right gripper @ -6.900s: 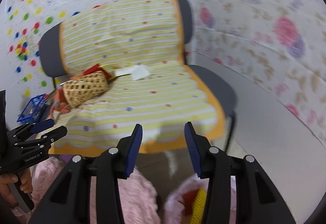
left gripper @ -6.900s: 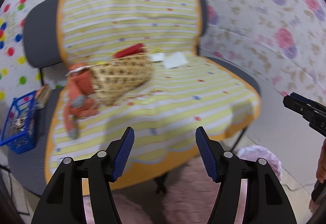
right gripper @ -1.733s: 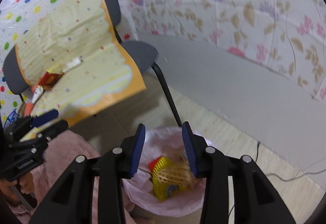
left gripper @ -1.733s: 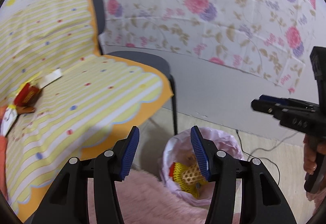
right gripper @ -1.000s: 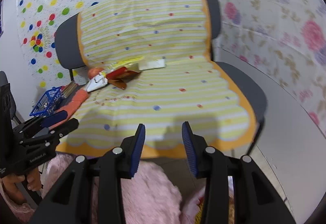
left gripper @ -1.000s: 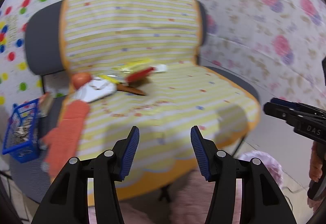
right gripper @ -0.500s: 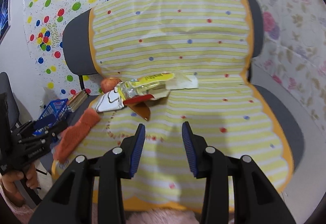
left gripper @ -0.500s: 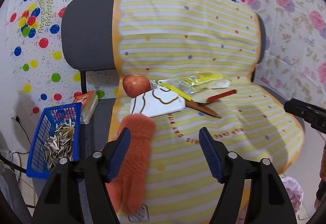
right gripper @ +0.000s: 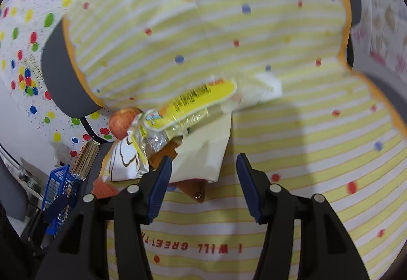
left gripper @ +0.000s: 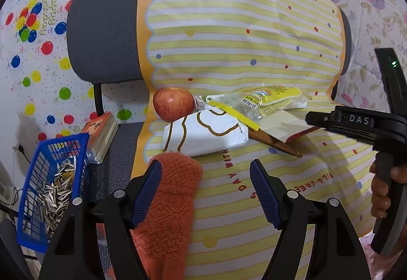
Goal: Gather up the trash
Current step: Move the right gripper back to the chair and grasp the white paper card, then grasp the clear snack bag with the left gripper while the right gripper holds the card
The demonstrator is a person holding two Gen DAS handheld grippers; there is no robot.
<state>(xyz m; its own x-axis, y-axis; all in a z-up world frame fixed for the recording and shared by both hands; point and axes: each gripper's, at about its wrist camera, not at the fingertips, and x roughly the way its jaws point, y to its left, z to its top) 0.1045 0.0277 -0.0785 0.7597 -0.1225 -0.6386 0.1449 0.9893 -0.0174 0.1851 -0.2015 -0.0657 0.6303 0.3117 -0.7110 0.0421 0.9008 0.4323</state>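
A home room dressed up for a party is showing ahead of the left gripper (left gripper: 204, 188): a grey chair (left gripper: 101, 25) is wearing a striped yellow party cover (left gripper: 229, 33), with balloon-print sheeting (left gripper: 33, 25) hanging behind it and floral sheeting (left gripper: 368, 0) hanging to the right. Left of the gripper, a blue basket (left gripper: 51, 178) is holding seed shells, and an apple (left gripper: 173, 103) is lying ahead among wrappers (left gripper: 254, 102).

Left tongs (left gripper: 204, 189) stand open, nothing between the jaws, above an orange glove (left gripper: 170, 206) on the striped chair cover (left gripper: 229, 38). Beyond lie a white packet (left gripper: 206, 133), an apple (left gripper: 173, 103) and a yellow wrapper (left gripper: 269, 99). Right tongs (left gripper: 311, 118) enter at right.
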